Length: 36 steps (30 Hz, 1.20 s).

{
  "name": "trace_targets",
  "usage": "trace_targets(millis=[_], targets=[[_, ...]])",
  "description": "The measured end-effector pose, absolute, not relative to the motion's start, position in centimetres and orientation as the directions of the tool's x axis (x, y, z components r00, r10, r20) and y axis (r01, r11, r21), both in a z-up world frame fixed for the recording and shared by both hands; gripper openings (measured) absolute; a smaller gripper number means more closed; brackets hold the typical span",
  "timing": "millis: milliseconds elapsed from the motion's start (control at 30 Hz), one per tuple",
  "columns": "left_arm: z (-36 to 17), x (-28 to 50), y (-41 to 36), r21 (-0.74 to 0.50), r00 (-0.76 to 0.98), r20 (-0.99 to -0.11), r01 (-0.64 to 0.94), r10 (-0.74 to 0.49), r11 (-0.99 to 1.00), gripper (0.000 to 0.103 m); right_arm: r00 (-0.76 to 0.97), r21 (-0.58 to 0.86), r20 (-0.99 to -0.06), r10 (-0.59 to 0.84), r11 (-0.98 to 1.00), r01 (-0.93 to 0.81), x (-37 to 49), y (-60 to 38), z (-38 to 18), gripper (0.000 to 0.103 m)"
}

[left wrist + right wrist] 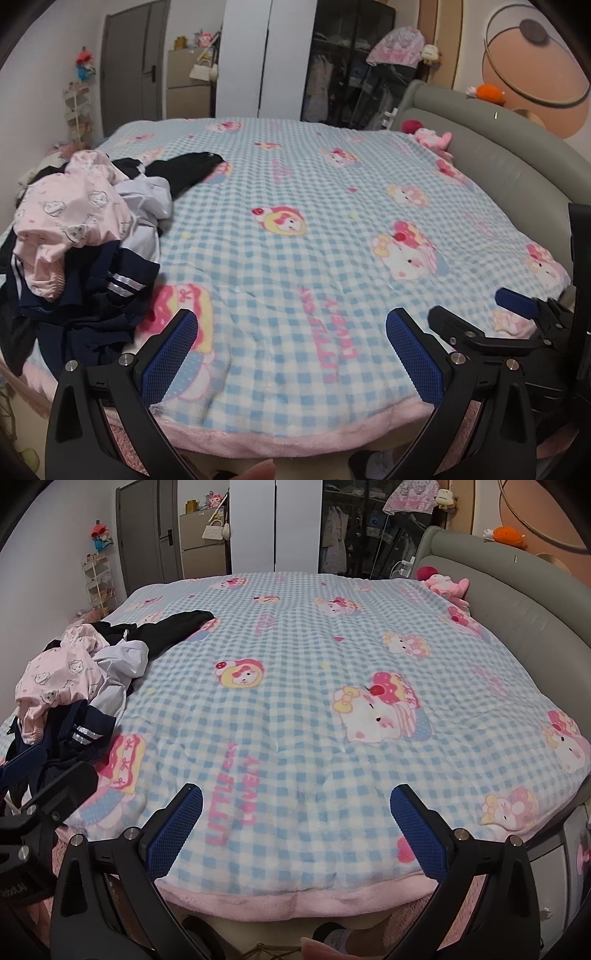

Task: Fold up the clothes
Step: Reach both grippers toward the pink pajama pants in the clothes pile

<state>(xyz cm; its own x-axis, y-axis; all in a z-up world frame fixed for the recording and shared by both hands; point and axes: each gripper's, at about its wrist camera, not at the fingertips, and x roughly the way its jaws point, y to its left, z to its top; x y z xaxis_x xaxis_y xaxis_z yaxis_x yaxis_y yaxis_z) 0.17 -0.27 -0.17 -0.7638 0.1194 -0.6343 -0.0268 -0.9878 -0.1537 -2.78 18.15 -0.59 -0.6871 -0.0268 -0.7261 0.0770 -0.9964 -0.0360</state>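
Observation:
A heap of clothes (85, 236) lies on the left side of the bed: a pink printed garment on top, a white shirt, navy pieces with white stripes and a black piece stretching toward the middle. The same heap (74, 686) shows at the left in the right wrist view. My left gripper (291, 354) hovers open over the bed's near edge, right of the heap, nothing between its blue pads. My right gripper (295, 830) is open too, empty, above the near edge. Each gripper appears at the side of the other's view: the right gripper (480, 314), the left gripper (44, 771).
A blue checked blanket (314, 221) with cartoon prints and a pink border covers the bed. A grey padded headboard (498, 147) runs along the right, with pink plush toys (432, 136) beside it. A wardrobe, a door and a shelf stand beyond the far edge.

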Motion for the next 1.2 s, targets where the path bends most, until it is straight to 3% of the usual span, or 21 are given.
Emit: trace_targets(millis=[367,500,733,900,1000,1200], targets=[[-0.7,0.4,-5.1,-0.21,-0.769,-0.63,0.035,0.108,-0.977,0.103,-0.674,-0.027,-0.724,-0.147,-0.97,0.241,-3.9,14.2,-0.5,0.103],[-0.6,0.6,-8.8,-0.197,-0.792,-0.611,0.144,0.007,-0.97,0.093,-0.6,0.084,-0.748,-0.282,-0.938,0.336,-5.9,10.8,-1.7,0.103],[-1.5,0.6,-17.8,-0.167,-0.765,-0.618,0.356,-0.184,-0.92,0.085,-0.539,0.057,-0.748,-0.388,-0.846,0.53,-8.9,0.4,-1.7,0.098],[-3.3,0.2,-24.0,-0.153,-0.703,-0.652,0.49,-0.285,-0.858,0.07,-0.495,0.046,-0.745,-0.447,-0.775,0.631,-10.9,-7.4,-2.0,0.092],[-4.3,-0.3,-26.7,-0.213,-0.705,-0.662,0.5,-0.252,-0.839,0.069,-0.463,0.042,-0.756,-0.463,-0.74,0.671,-12.2,-11.7,-2.7,0.079],[-6.5,-2.5,-29.7,-0.269,-0.71,-0.678,0.478,-0.188,-0.836,0.069,-0.436,0.047,-0.764,-0.477,-0.714,0.699,-14.5,-17.4,-4.0,0.077]])
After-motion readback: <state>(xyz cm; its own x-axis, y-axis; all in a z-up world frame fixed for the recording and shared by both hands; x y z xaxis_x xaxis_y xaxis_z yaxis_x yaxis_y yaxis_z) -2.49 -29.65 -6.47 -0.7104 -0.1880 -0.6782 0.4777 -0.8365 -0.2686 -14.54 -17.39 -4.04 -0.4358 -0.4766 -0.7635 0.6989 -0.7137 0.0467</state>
